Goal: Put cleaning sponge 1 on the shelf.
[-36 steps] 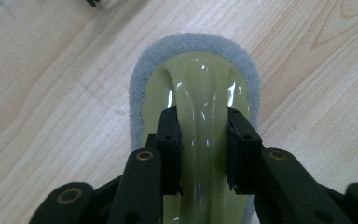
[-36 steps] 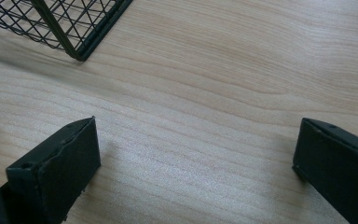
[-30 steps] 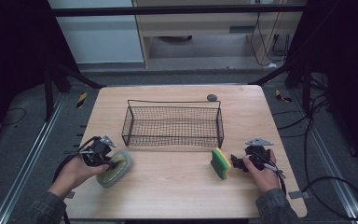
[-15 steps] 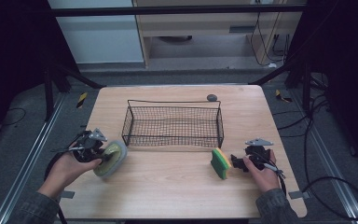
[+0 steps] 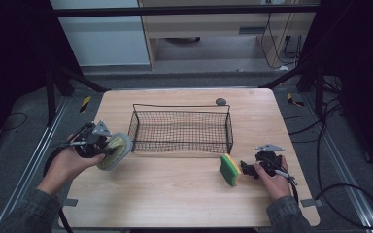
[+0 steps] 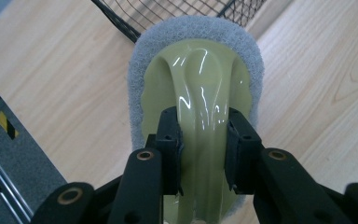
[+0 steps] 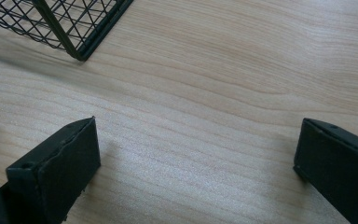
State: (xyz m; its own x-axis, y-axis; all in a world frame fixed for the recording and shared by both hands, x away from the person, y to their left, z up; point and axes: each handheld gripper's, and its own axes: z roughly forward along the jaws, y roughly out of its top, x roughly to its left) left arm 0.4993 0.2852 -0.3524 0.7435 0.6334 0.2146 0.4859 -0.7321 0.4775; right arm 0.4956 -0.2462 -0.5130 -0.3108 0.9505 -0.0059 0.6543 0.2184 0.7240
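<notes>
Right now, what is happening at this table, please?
A person works with a claw in each hand. The left claw is shut on the pale green handle of a scrubbing pad and holds it lifted beside the left end of the wire basket. The right claw is open over the wooden table, close to a yellow-green sponge that stands on its edge. The basket looks empty.
</notes>
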